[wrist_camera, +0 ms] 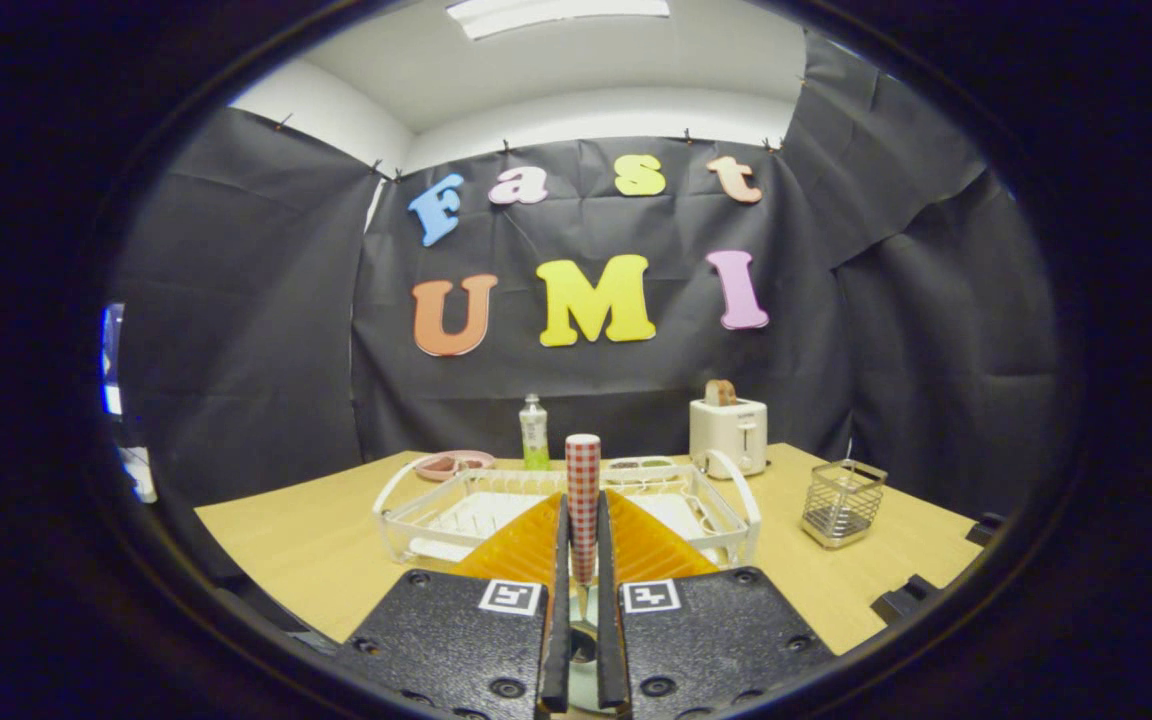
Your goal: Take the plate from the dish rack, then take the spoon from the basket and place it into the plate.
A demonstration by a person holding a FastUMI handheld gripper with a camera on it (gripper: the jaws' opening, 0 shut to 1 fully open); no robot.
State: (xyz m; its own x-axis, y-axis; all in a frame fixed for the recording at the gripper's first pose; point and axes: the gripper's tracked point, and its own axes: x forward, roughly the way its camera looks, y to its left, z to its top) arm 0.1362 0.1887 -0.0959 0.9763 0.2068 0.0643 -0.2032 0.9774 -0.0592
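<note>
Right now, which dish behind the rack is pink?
The pink dish lies left of the bottle; the pale dish lies right of it. The tool is shut on the spoon.

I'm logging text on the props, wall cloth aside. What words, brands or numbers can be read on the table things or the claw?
No text can be read.
Green bottle: the label is too small and blurred.
Toaster: no legible brand or marking.
Square tags on the claw, which is shut on the checked spoon: black-and-white patterns, no words.
</note>
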